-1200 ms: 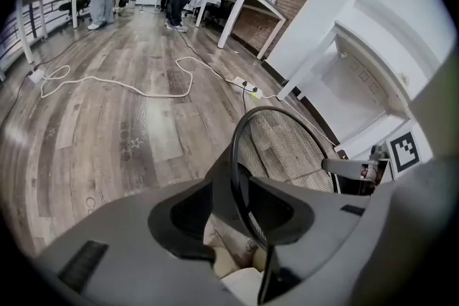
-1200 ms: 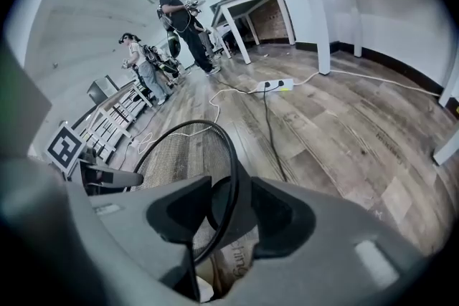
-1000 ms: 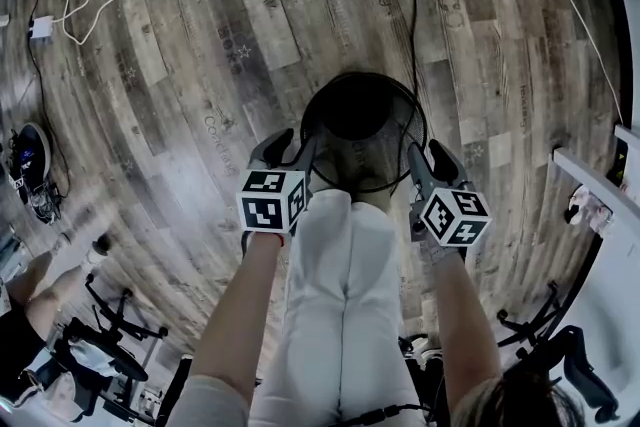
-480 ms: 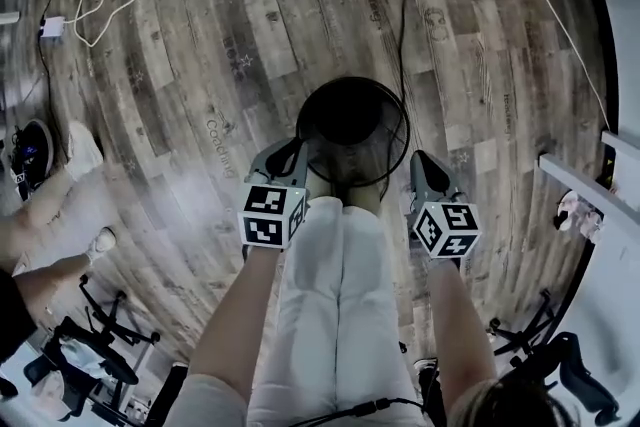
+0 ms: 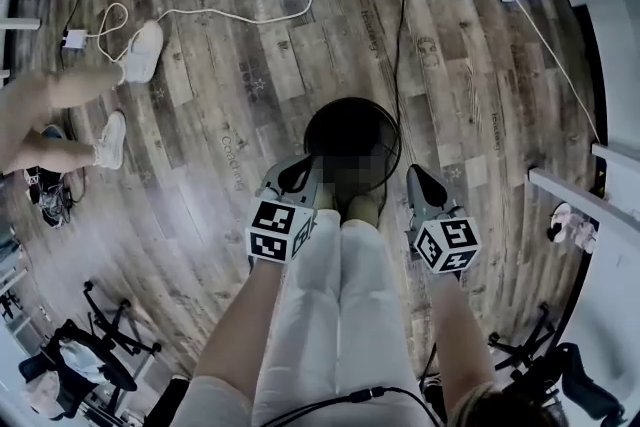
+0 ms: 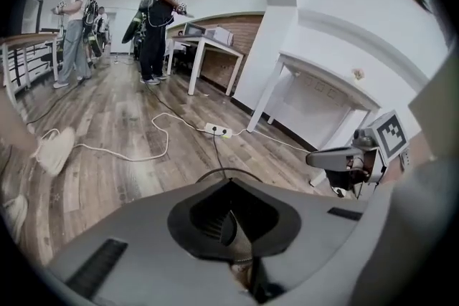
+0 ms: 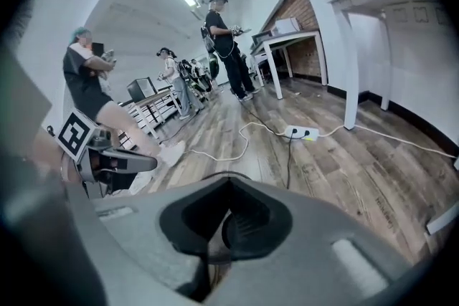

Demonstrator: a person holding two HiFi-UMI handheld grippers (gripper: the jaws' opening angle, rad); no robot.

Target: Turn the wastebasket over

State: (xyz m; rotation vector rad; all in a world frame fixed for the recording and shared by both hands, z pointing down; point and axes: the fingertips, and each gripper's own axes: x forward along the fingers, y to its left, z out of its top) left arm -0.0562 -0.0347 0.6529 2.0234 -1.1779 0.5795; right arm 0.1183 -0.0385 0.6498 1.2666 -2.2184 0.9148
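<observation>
the basket (image 5: 345,115) stands mouth up on the floor (image 5: 230,65), below and just ahead of both tools, between them. its inside is dark, and what it holds cannot be made out. the left gripper (image 6: 230,182) has its jaws pressed together, just closed, with nothing between them. the basket's rim shows as a thin arc just past its tips. the right gripper (image 7: 228,181) is also pressed together and empty, with the same rim arc just beyond its tips. from above, the left tool sits near the rim's left side and the right tool a little apart from its right side.
</observation>
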